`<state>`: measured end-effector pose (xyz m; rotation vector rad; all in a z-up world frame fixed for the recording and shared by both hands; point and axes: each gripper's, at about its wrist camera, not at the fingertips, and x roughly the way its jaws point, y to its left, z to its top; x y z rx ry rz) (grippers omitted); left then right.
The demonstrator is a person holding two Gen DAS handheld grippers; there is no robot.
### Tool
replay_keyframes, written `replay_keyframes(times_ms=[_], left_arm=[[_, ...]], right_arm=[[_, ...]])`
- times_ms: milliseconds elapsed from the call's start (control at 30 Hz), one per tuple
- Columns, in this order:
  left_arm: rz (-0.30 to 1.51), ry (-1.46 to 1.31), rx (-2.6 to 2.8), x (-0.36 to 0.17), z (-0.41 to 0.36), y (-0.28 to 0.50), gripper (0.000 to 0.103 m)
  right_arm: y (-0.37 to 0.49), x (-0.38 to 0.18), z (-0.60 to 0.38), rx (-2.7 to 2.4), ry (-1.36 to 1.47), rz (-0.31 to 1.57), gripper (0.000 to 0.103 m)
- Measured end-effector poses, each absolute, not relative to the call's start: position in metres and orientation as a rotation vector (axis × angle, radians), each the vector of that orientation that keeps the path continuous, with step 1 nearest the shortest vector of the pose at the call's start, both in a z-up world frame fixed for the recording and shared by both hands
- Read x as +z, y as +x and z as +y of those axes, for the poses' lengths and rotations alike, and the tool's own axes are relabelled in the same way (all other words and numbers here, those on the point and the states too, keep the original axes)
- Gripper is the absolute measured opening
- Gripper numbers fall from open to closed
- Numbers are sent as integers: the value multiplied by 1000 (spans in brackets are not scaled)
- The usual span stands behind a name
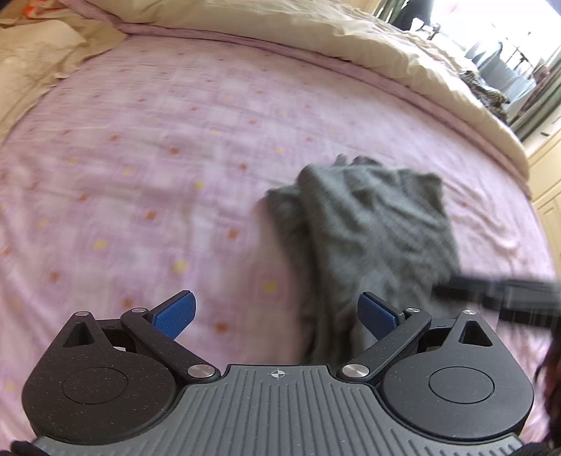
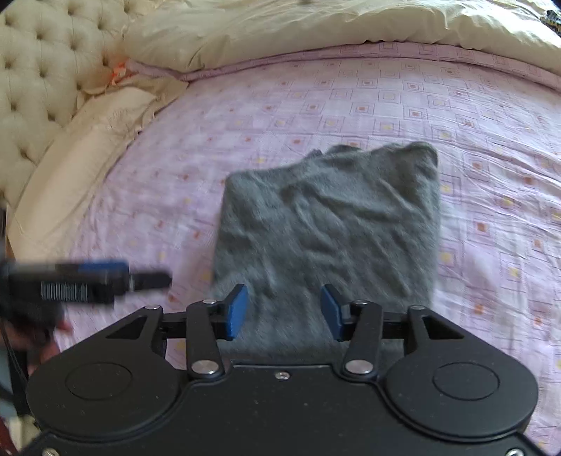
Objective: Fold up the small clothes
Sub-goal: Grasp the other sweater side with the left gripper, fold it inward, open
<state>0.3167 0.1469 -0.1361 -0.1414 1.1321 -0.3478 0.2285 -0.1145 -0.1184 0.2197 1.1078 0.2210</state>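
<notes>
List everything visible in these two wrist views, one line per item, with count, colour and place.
grey garment: 1, dark grey, lying rumpled and partly folded on the bed sheet, ahead of both grippers
bed sheet: 1, pink with small square print, covering the mattress
duvet: 1, cream, bunched along the far edge of the bed
pillow: 1, cream, at the headboard side
headboard: 1, cream, tufted, left in the right wrist view
window area: bright, cluttered, details unclear
left gripper: 1, black with blue pads, open, above the sheet beside the garment
right gripper: 1, black with blue pads, open, over the garment's near edge
</notes>
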Motion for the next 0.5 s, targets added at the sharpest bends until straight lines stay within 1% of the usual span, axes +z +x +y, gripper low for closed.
replay_keyframes(times_ms=[233, 333, 367, 400, 433, 500], left_arm=[[1144, -220, -420, -143, 120, 372, 100], [1151, -226, -447, -151, 109, 392, 98], [1155, -225, -454, -153, 107, 397, 87], [1168, -217, -459, -156, 104, 401, 82], [1183, -206, -464, -158, 101, 405, 80], [1198, -187, -482, -162, 97, 409, 71]], right_arm=[[199, -127, -77, 312, -23, 1067, 57], [191, -134, -50, 359, -157, 1032, 57], [189, -137, -43, 374, -193, 1021, 57], [186, -139, -36, 382, -238, 1010, 58], [184, -142, -28, 391, -293, 1000, 60], [181, -148, -17, 415, -375, 984, 60]])
